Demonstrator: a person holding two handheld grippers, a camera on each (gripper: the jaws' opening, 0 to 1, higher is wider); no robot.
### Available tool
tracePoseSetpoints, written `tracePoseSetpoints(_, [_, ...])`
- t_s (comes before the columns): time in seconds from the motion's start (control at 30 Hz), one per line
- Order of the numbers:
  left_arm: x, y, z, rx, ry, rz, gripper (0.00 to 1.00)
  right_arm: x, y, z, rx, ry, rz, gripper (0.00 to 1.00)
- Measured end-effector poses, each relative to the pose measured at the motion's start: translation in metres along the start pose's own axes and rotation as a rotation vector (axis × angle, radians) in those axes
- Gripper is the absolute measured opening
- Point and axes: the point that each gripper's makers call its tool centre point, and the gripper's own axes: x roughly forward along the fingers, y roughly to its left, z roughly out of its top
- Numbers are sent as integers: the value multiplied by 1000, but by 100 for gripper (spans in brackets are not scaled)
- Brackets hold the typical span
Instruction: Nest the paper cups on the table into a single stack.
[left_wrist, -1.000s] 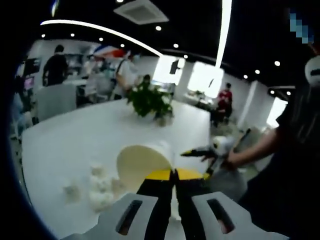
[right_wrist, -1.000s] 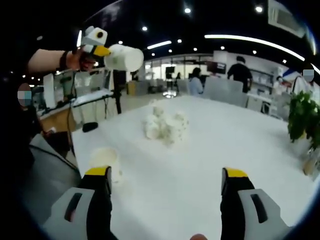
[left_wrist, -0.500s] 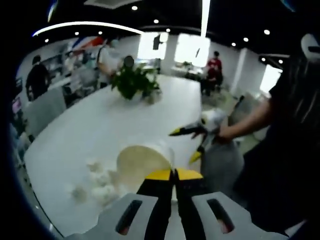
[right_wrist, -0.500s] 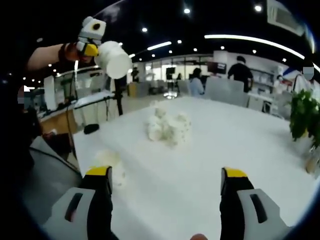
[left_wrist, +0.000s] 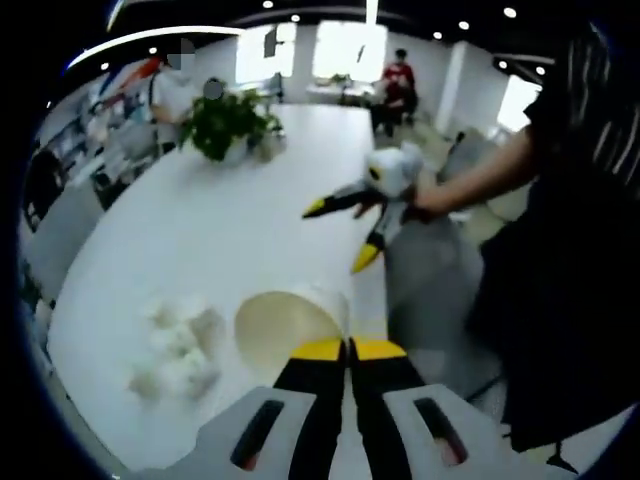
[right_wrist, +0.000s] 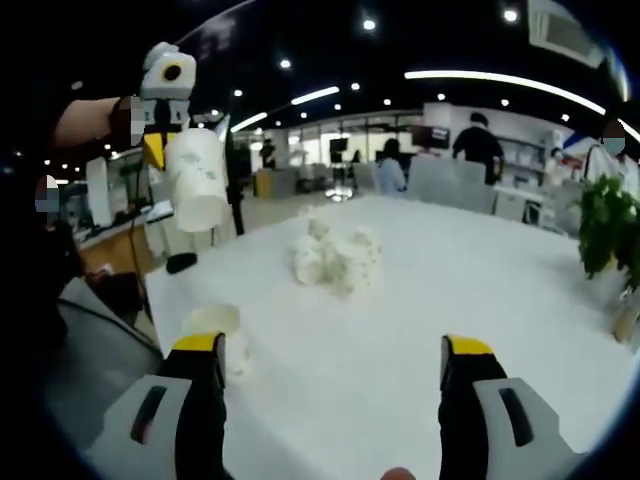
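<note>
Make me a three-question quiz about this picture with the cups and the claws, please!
1. Where does the lone white paper cup stand on the white table?
A. beside the plant
B. near the table's edge, by the right claw's left tip
C. on top of the heap

2. What colour are the right claw's tips?
A. yellow
B. red
C. green

3. How is the left claw?
A. wide open, holding nothing
B. shut on a white paper cup
C. shut on a leaf

Answers: 1 B, in the right gripper view the cup sits at the near edge, apart from the heap of white cups. 2 A, both tips show yellow. 3 B, the jaws meet on the cup's rim, and the cup hangs above the table.
</note>
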Motion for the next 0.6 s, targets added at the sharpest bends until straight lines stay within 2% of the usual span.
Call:
tracePoseSetpoints(0.2, [12,-9,0,36,6,-25,0,2,1,-1,0,-2,3,86])
tracePoseSetpoints(0.3, [20,-7,-9,108,59,-16,0,2,3,-2,2,-1,8,86])
tracePoseSetpoints(0.47, [35,-15,-15,158,95,-45,0,3,3,-2,4,0,13,86])
tracePoseSetpoints(0.6, [45,-19,-24,194,149,-73,0,3,3,-3,11,-2,12,86])
